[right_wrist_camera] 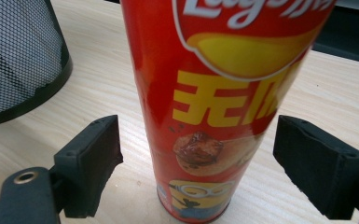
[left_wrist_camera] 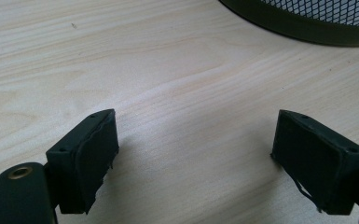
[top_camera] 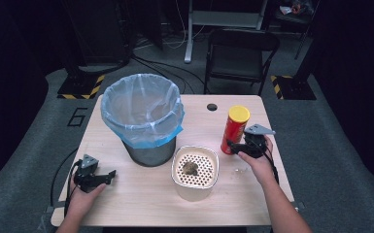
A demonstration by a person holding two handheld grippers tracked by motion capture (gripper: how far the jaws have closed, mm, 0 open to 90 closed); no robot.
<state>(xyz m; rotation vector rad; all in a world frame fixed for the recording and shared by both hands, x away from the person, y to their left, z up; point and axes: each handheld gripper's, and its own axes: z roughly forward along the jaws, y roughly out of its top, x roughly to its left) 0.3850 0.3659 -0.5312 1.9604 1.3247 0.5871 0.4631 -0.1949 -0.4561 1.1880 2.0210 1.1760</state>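
While the chip can [top_camera: 235,129] stands upright on the right half of the table [top_camera: 141,194], just right of the white slotted container [top_camera: 195,173], the right gripper [top_camera: 234,145] sits level with its lower body. Jaws stand wide apart, one to either side of the can, neither pad touching it as seen in the right gripper view [right_wrist_camera: 198,163].

Handling, as a judgement: tall, narrow, stiff tube, likely light; glossy printed wall looks slippery. High centre, small base, so a nudge from one pad before the other could tip it. Best hold looks like the lower-middle wall, pads square on opposite sides, closing evenly; squeezing hard risks denting the tube.

Pose: right hand [top_camera: 258,162] comes in from the bottom right, forearm angled toward the can, gripper pointing left across the table at the can's base region. Grey plate on top faces up.

Left gripper [top_camera: 108,174] rests low at the near left edge, held in the left hand [top_camera: 82,194], jaws spread with bare wood between them [left_wrist_camera: 196,154]; the bin [top_camera: 143,116] with its plastic liner stands just beyond.
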